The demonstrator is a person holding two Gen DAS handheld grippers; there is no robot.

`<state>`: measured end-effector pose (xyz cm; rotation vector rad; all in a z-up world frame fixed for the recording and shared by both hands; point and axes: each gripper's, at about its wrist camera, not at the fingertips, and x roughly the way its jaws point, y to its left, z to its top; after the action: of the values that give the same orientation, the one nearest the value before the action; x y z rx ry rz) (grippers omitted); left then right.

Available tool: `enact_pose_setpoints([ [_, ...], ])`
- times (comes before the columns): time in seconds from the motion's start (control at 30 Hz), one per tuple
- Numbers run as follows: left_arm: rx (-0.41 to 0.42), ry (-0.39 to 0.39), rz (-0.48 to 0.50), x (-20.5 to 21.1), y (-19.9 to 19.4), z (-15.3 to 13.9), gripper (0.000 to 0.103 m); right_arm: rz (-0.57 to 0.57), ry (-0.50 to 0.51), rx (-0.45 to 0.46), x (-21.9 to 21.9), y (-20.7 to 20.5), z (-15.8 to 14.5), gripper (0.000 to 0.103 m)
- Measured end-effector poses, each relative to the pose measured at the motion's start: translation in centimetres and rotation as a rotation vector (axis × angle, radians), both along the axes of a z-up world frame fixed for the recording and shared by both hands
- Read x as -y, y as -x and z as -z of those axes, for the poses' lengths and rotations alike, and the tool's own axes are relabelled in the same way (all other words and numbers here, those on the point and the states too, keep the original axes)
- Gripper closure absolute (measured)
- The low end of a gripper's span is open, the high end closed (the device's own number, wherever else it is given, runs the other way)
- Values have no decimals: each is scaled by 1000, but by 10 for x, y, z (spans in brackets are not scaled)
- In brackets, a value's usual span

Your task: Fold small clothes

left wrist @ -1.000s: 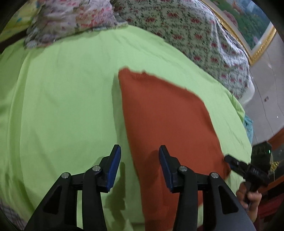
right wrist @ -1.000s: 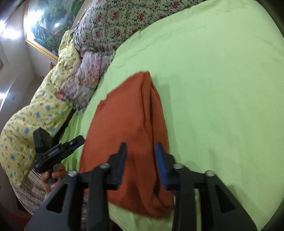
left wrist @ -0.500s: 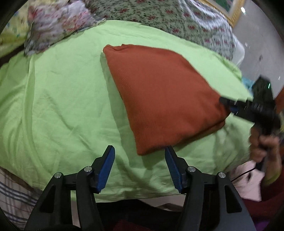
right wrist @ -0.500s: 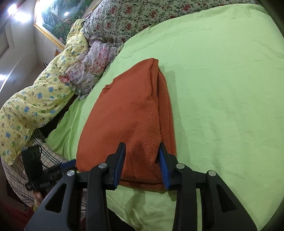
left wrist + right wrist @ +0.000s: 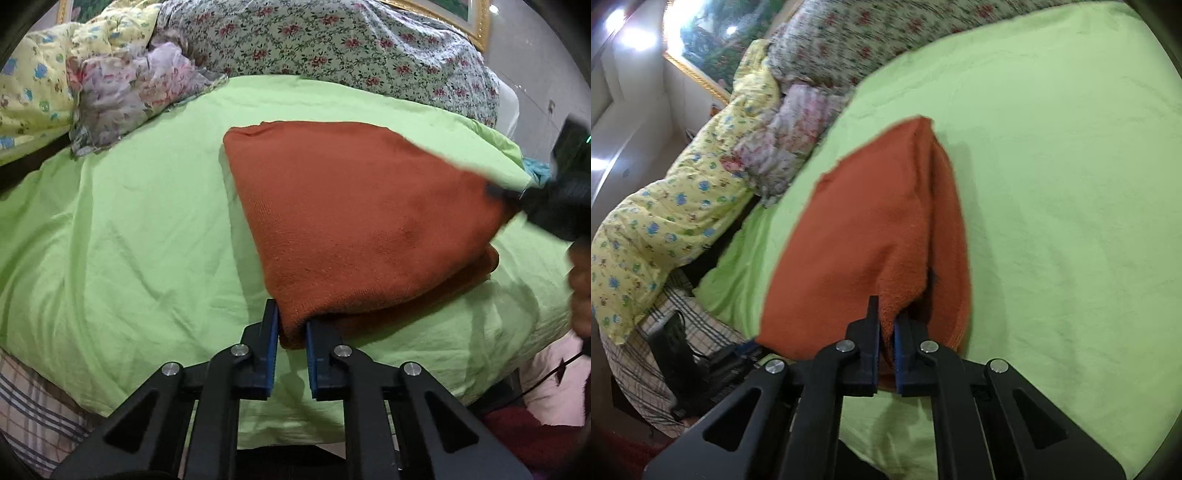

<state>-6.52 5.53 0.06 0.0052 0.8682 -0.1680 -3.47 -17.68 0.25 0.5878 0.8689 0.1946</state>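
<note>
Both tongs clamped on orange garment.
Left tongs (image 5: 290,328) and right tongs (image 5: 886,325) each gripped a near corner of the orange garment (image 5: 362,218) on the green bed (image 5: 122,236).

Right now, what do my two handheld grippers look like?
Both match: the left gripper and right gripper have matte black angular plastic linkages with triangular cut-outs, silver round pivot bolts, and flat blue pads on the fingers. A thin black cable trails near the right hand.
</note>
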Motion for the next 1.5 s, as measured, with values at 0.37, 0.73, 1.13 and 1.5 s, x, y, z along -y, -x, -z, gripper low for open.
enact_pose_setpoints([
  [0.37, -42, -14, 29, -7, -7, 11, 92, 79, 15, -36, 17, 15, 24, 99],
  [0.73, -85, -6, 74, -16, -17, 20, 88, 93, 18, -57, 20, 28, 46, 99],
  [1.13, -41, 201, 115, -49, -31, -34, 69, 140, 66, 12, 32, 27, -7, 83],
  [1.5, -69, 306, 59, -25, -123, -25, 69, 62, 20, -7, 12, -109, -10, 83],
])
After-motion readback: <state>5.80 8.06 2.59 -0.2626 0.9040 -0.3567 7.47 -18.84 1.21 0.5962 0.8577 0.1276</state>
